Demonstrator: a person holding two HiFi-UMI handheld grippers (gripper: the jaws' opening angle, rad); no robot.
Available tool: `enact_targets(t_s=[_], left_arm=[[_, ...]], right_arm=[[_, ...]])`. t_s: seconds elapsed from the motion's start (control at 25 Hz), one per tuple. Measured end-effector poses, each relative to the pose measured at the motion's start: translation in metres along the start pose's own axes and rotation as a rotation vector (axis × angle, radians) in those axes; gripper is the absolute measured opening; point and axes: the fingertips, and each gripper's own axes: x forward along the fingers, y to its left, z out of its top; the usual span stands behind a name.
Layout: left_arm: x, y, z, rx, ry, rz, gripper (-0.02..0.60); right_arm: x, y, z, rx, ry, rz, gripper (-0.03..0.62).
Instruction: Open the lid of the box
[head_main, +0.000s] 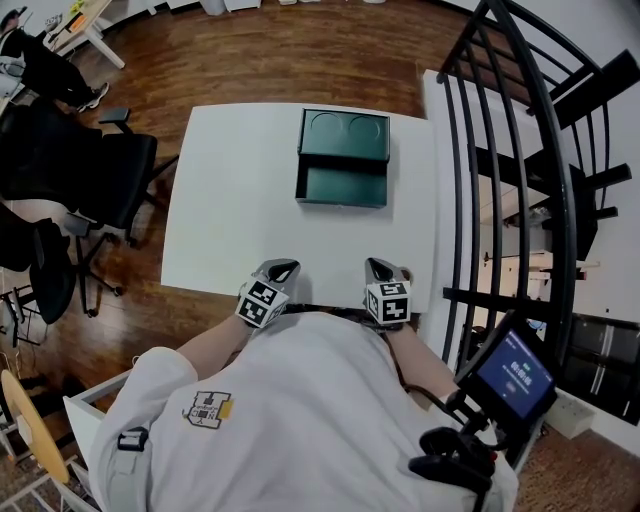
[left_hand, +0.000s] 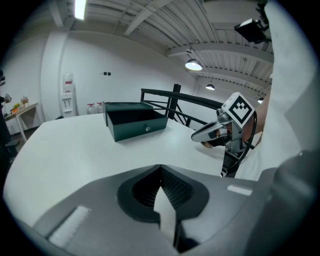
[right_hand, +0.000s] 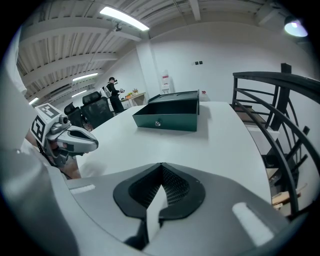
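table (head_main: 230, 200): white; carries the box on its far half.
box (head_main: 342, 186): dark green, well apart from both claws.
lid (head_main: 345, 135): lies tipped back, inner face up; opening looks done, nothing left.
left claw (head_main: 285, 267): jaws together, empty, at the near table edge.
right claw (head_main: 377, 267): jaws together, empty, near edge.

No wording can be read. The small screen (head_main: 512, 375) at lower right of the head view shows pale lines too small to make out; the shirt emblem (head_main: 207, 408) at lower left is equally illegible.
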Motion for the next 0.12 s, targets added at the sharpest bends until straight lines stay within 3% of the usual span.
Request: enact_targets(t_s=[0.12], left_arm=[[-0.0004, 0.0005, 0.0008, 0.000, -0.002, 0.002, 0.000]], right_arm=[[-0.0005, 0.0000, 0.0027, -0.001, -0.004, -0.003, -0.002]])
